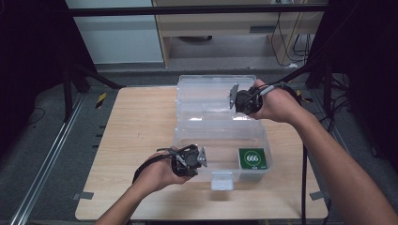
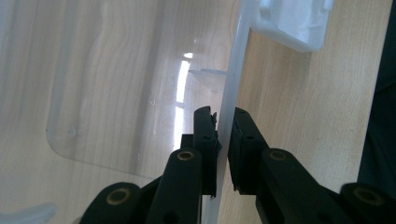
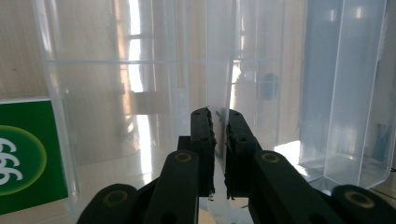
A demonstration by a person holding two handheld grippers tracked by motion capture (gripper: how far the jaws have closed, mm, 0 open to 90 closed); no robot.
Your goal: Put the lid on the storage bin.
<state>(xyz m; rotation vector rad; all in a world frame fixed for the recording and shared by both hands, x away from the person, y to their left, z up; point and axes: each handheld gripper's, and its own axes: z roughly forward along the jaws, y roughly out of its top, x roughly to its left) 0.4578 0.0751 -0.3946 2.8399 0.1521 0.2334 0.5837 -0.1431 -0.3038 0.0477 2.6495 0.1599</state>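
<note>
Clearly, on the left of the high view the left gripper [image 1: 202,158] sits at the near-left wall of the clear plastic box [image 1: 187,137], held in the person's left hand [image 1: 159,172]; in the left gripper view its jaws pinch the thin front wall [image 2: 228,135] of that box, one black pad inside and one outside, both pressed to the plastic. The box stands open near the middle of the wooden table [image 1: 136,126], its lid [image 1: 206,89] tipped up behind it toward the far edge. A white latch [image 1: 221,180] hangs from the middle of the front wall, just to the right of the left gripper and close to the table's near edge; it shows in the top right of the left gripper view too [image 2: 292,21]. Further right, a green card [image 1: 252,158] with a white number lies flat inside the box, in its near-right corner, well apart from both grippers. To the right and farther back, the right gripper [image 1: 233,97] meets the box at the hinge side, where lid and base join, held in the right hand [image 1: 274,104]; in the right gripper view its jaws are pressed together on a thin clear plastic edge [image 3: 219,112], with the green card [image 3: 28,154] seen at that view's left through the wall. Cables [image 1: 304,168] trail from the right gripper along the forearm, over the table's right side
</note>
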